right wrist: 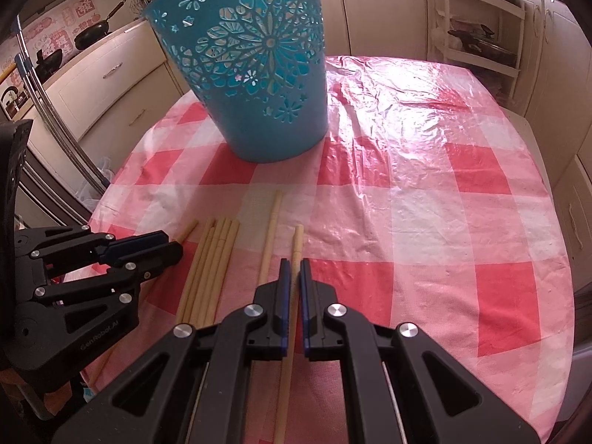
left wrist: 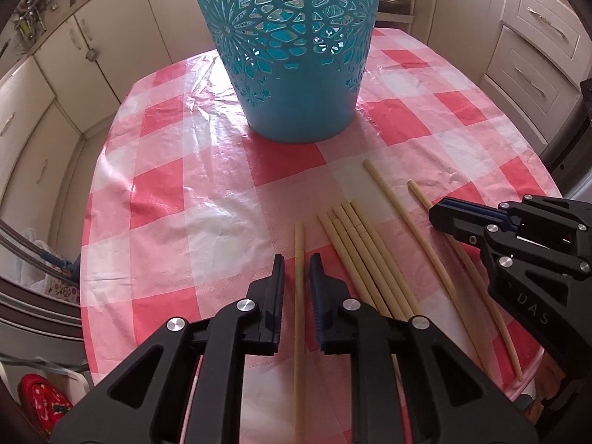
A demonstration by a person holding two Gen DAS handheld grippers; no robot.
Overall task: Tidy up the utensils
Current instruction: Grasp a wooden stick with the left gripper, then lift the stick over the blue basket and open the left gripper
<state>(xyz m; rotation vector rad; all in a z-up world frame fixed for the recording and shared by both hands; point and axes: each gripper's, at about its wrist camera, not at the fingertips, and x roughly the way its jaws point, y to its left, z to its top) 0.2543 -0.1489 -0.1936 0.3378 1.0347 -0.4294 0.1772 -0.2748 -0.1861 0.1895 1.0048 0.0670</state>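
Both tongs are lowered over chopsticks lying on the table (right wrist: 425, 222): the left tongs (left wrist: 297, 264) straddle the leftmost chopstick (left wrist: 299, 244) with a clear gap on either side, so they are released, while the right tongs (right wrist: 295, 270) are nearly closed about the rightmost chopstick (right wrist: 297, 240), though whether the pads actually press it cannot be told. Between these two lie a bundle of chopsticks (left wrist: 351, 236), packed side by side, and a longer single chopstick (left wrist: 384, 192) set apart to its right. At the far side of the table stands the blue basket (left wrist: 296, 85), upright, probably the place where the utensils are meant to be gathered. For the step in hand, each stick is best gripped squarely and well back from its tip, the pads closed fully before any lift, so that the thin round shaft is not rolled out sideways. The sticks are pale, smooth and slender, likely slippery; the basket is rigid plastic pierced with flower cut-outs; the checked pink plastic cloth is glossy and wrinkled, and may be dragged along if the pads are pressed down too low.
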